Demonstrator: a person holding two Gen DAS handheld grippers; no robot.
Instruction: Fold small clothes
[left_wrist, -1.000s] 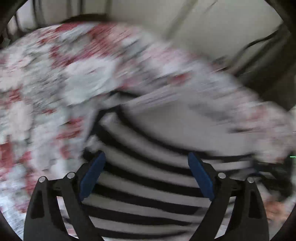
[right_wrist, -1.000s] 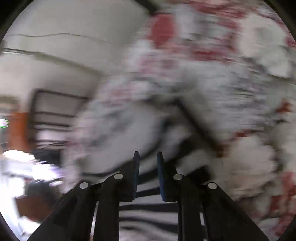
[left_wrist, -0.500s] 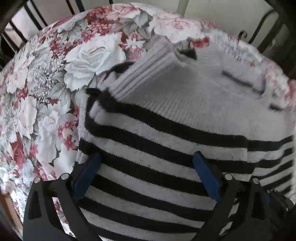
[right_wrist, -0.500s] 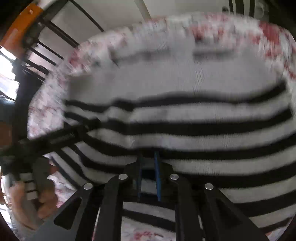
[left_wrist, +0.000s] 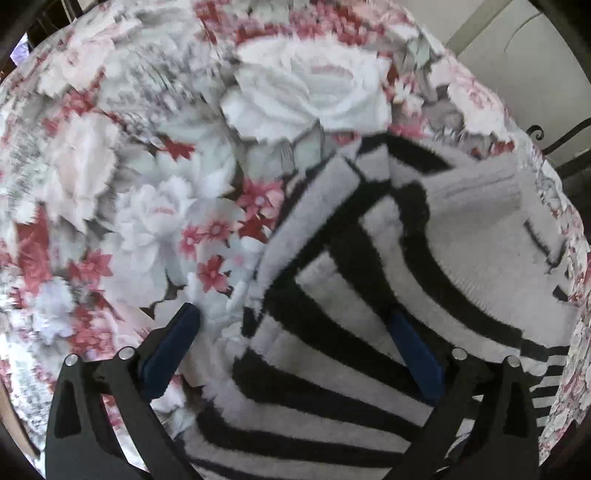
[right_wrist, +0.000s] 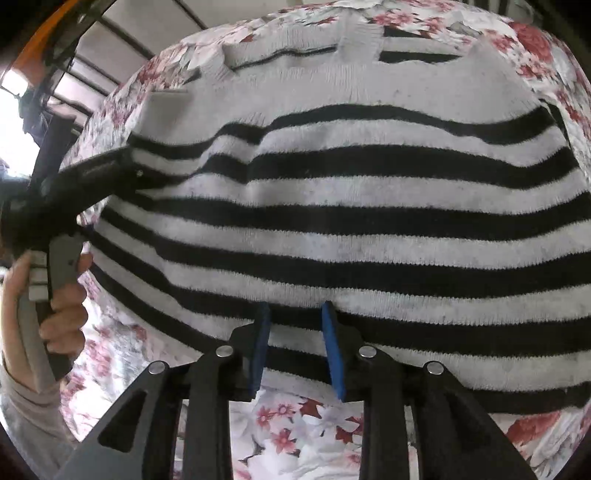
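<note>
A small black-and-white striped knit sweater (right_wrist: 351, 206) lies flat on a floral cloth. It also shows in the left wrist view (left_wrist: 388, 295), with a folded sleeve edge at its left side. My left gripper (left_wrist: 291, 332) is open, its jaws straddling the sweater's left edge; it also shows in the right wrist view (right_wrist: 103, 173), at the sweater's left side. My right gripper (right_wrist: 295, 332) is partly open at the sweater's near hem, with nothing between its blue pads.
The floral cloth (left_wrist: 147, 184) covers a round table. Dark metal chair frames (left_wrist: 565, 140) stand past the far edge. The person's hand (right_wrist: 59, 295) holds the left gripper's handle.
My right gripper has opened and let go of the sweater hem. The left gripper has swung left toward the sweater's edge. The sweater now lies spread flat.
</note>
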